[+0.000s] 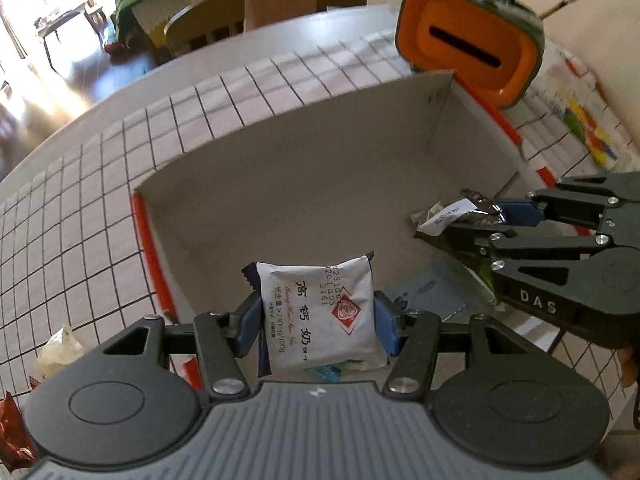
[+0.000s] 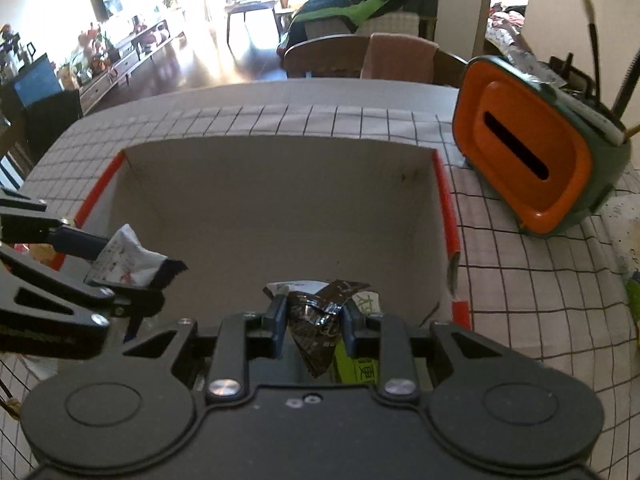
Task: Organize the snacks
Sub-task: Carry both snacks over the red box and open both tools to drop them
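Snacks [image 1: 440, 294] half-hidden beneath hand-held gripper [image 1: 318, 316]

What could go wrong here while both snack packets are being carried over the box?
1. The right tool pinches only the crinkled end of the dark wrapper, so it might slip out early.
2. Both tools are close together over the box; the left tool with the white packet could bump the other.
3. A packet released near the red edge may land outside on the tablecloth.
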The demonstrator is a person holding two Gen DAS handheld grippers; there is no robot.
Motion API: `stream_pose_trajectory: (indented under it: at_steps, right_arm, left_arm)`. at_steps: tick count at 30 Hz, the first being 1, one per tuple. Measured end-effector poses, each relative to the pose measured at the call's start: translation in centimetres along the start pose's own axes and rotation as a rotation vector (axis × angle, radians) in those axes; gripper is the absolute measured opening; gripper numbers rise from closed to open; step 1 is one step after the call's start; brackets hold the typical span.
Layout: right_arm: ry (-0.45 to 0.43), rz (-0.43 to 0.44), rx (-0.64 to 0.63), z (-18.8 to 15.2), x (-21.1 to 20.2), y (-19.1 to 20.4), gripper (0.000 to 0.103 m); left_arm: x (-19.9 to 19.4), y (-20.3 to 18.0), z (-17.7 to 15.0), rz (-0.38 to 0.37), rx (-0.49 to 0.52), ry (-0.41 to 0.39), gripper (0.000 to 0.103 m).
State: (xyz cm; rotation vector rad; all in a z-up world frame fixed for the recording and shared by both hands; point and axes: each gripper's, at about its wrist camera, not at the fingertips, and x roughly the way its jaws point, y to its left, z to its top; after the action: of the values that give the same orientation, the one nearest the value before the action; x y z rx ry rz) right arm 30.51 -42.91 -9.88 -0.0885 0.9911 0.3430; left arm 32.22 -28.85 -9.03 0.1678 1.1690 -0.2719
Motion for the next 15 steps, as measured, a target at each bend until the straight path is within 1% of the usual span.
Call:
stream_pose_trajectory:
  at_steps: [3,5,8,12,15]
  right_arm:
    - [0.027,0.003,-0.018,0.1,0.8,-0.1,0.027]
    - [0.046,0.004,-0.026,0.0,1.2,-0.3,0.027]
    - [0.069,0.012,-0.013,-0.1,1.5,-0.5,0.027]
    - [0.086,0.010,-0.024,-0.5,1.6,-0.5,0.027]
    - [0.093,0.010,-0.023,-0.8,1.6,-0.5,0.027]
  left_arm:
    - [1.1,-0.3,0.4,0.007,0.008,0.044,0.057]
    - [1.8,-0.4,0.6,-0.002,0.013,0.076,0.058]
    - [2.9,-0.5,0.8,-0.001,0.013,0.118,0.058]
    - [3.5,-0.8,0.8,0.011,0.020,0.126,0.059]
    - [3.7,-0.9,0.7,0.006,0.017,0.127,0.060]
